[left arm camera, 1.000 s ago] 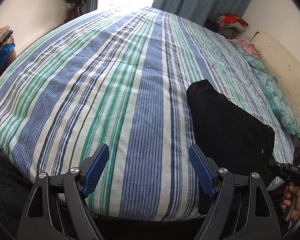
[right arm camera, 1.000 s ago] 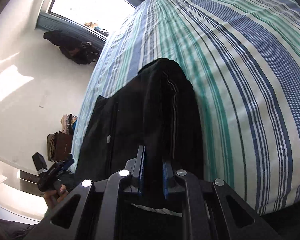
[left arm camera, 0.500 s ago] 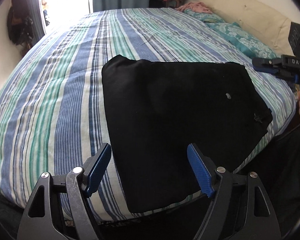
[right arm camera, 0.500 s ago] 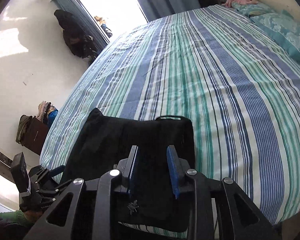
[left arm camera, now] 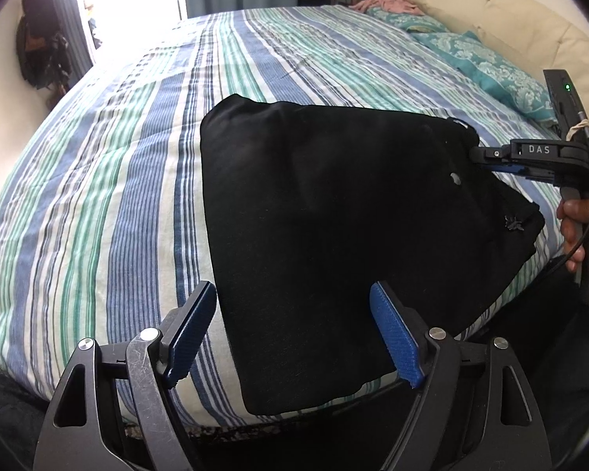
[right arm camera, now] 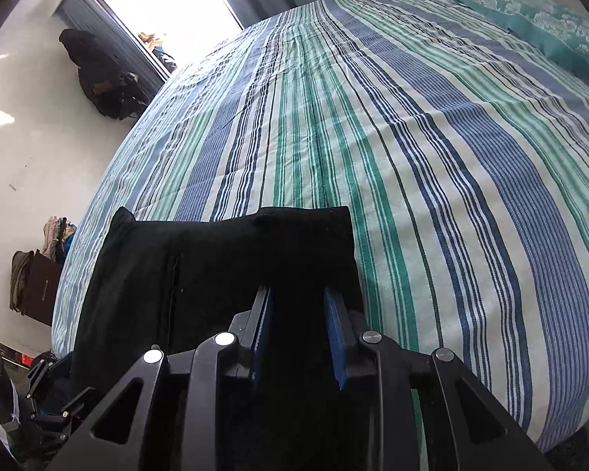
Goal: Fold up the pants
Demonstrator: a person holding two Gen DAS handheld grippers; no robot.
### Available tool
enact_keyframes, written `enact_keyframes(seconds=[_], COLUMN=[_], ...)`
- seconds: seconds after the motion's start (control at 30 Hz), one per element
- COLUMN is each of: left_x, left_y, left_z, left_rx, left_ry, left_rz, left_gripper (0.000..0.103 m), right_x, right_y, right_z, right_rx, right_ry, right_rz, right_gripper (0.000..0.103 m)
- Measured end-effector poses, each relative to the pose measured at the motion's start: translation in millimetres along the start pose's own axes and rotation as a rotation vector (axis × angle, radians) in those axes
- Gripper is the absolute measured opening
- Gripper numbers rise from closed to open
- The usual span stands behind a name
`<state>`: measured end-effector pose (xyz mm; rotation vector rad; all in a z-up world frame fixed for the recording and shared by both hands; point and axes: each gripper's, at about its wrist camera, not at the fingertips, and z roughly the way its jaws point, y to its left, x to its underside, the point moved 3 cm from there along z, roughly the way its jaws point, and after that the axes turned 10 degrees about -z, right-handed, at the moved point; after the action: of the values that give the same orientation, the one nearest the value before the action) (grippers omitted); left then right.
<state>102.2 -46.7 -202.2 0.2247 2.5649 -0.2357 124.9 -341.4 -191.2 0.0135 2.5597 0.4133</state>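
Your left gripper (left arm camera: 294, 337) is released above the folded black pants (left arm camera: 333, 235) on the striped bed (left arm camera: 117, 196); your right gripper (right arm camera: 299, 333) has fingers parted, straddling the pants' edge.

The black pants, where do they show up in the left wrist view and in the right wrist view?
Left wrist view: black pants fill the centre, lying on the striped bedspread, beyond the open left tongs.
Right wrist view: pants at lower left, under the right tongs.
Shared landmark: the teal pillow.
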Motion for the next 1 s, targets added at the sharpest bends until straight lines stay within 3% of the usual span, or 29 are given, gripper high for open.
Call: enact_keyframes(seconds=[0.23,0.43,0.6,0.7,1.0], left_x=[0.0,-0.8,-0.4,1.4,1.7], left_y=[3.2,3.2,4.1,5.1,8.3], left_z=[0.9,3.9,4.2,7.4,9.7], left_rx=[0.011,0.022,0.032,0.035,0.044], left_ry=[0.007,0.017,0.019,0.035,0.034], left_rz=[-0.018,-0.031,-0.039,-0.038,-0.052], left_gripper=[0.082,0.083,0.083,0.084,0.088], right_x=[9.3,32.2,65.5,87.0,89.4], right_y=[17.7,67.6,96.6,83.1,77.6], right_z=[-44.3,-94.3,-78.7,-39.6,-35.6], right_rx=[0.077,0.004,0.007,0.022,0.012], right_ry=[-0.087,-0.16,-0.061,0.111,0.102], right_rz=[-0.083,-0.183,-0.24,-0.175,-0.144], right_gripper=[0.04,0.04,0.04,0.038,0.038])
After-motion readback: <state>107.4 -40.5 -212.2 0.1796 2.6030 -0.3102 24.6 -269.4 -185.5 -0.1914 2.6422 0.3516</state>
